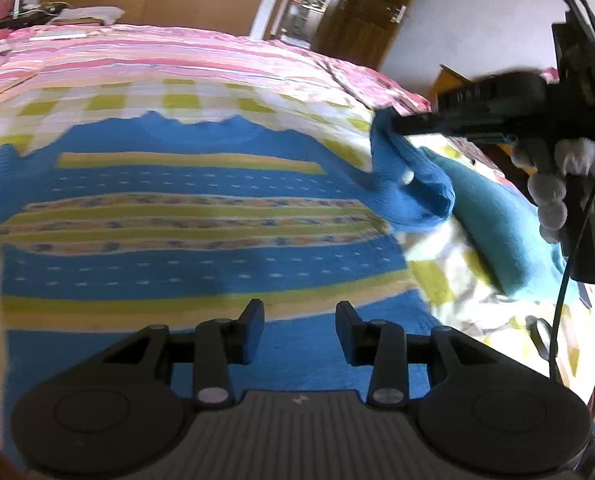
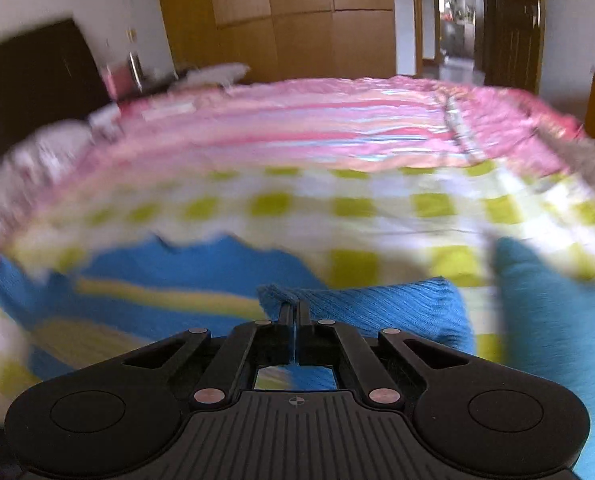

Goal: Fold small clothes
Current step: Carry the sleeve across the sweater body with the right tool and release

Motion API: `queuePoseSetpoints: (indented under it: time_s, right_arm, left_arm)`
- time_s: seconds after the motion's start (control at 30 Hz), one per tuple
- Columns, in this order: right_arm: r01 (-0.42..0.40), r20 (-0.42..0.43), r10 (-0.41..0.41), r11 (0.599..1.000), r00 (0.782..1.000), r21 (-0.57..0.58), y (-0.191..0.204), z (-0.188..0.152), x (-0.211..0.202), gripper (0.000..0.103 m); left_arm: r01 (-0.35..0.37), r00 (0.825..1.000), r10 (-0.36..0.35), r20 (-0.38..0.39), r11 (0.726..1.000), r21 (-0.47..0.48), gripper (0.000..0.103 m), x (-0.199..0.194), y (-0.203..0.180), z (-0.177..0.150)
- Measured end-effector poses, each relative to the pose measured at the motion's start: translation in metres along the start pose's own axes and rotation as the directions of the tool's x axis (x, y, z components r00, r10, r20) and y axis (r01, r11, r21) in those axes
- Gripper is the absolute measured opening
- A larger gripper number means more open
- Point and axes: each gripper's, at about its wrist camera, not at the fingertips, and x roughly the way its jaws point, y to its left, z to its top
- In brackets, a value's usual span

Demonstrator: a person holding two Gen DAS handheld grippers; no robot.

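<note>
A small blue sweater [image 1: 201,240] with yellow-green and patterned stripes lies spread flat on the bed. My left gripper [image 1: 299,332] is open and empty, hovering just above the sweater's lower part. My right gripper [image 1: 393,124] is shut on the sweater's right sleeve [image 1: 413,188] and holds it lifted off the bed at the right. In the right wrist view the right gripper [image 2: 295,306] pinches the blue sleeve [image 2: 377,312], and the sweater body [image 2: 157,280] lies to the left. A second teal garment [image 1: 505,224] lies to the right.
The sweater rests on a white and green checked sheet [image 1: 109,100] over a pink striped bedspread [image 1: 157,52]. Wooden wardrobes [image 2: 297,16] and an open doorway [image 2: 453,20] stand beyond the bed. A dark headboard [image 2: 29,80] is at the left.
</note>
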Motion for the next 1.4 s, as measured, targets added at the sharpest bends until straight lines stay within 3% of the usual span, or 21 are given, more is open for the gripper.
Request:
queuePoseSetpoints:
  time_s: [0.17,0.3,0.53,0.7,0.77,0.93,1.0,1.07,1.23,1.4]
  right_arm:
    - [-0.173,0.022,0.172,0.978,0.985,0.112,0.050,0.009,0.015,0.000]
    - [-0.263,0.022,0.264,0.945,0.964,0.195,0.083,0.010,0.039,0.000]
    - [-0.300,0.034,0.302,0.920,0.953,0.251,0.117,0.014,0.061,0.000]
    - [-0.343,-0.051,0.359,0.918,0.932,0.199,0.145,0.003,0.080,0.000]
    - [-0.373,-0.095,0.395,0.909,0.914,0.185,0.155,-0.002,0.088,0.000]
    - [-0.388,-0.135,0.408,0.909,0.903,0.153,0.169,-0.017,0.098,0.001]
    - [-0.410,-0.171,0.430,0.901,0.886,0.143,0.173,-0.021,0.103,0.001]
    - [-0.414,-0.207,0.432,0.902,0.878,0.124,0.177,-0.024,0.106,0.009]
    - [-0.421,-0.175,0.423,0.906,0.889,0.055,0.175,-0.024,0.097,0.011]
    - [-0.376,-0.177,0.348,0.912,0.921,-0.164,0.188,-0.027,0.095,0.035]
  left_arm:
    - [-0.028,0.999,0.028,0.021,0.999,-0.039,0.045,-0.012,0.025,-0.003]
    - [-0.039,0.998,0.042,0.036,0.997,-0.072,0.045,-0.019,0.043,-0.006]
    - [-0.028,0.997,0.035,0.064,0.994,-0.108,0.045,-0.026,0.062,-0.004]
    - [-0.036,0.996,0.046,0.071,0.990,-0.136,0.046,-0.027,0.073,-0.004]
    - [-0.038,0.996,0.049,0.071,0.989,-0.145,0.046,-0.026,0.075,-0.004]
    - [-0.048,0.997,0.057,0.060,0.990,-0.133,0.047,-0.023,0.075,-0.007]
    - [-0.055,0.997,0.062,0.056,0.991,-0.123,0.047,-0.022,0.074,-0.008]
    - [-0.067,0.996,0.073,0.051,0.992,-0.106,0.047,-0.021,0.072,-0.008]
    - [-0.073,0.995,0.079,0.054,0.992,-0.098,0.047,-0.021,0.071,-0.009]
    - [-0.082,0.995,0.087,0.046,0.991,-0.104,0.047,-0.022,0.073,-0.011]
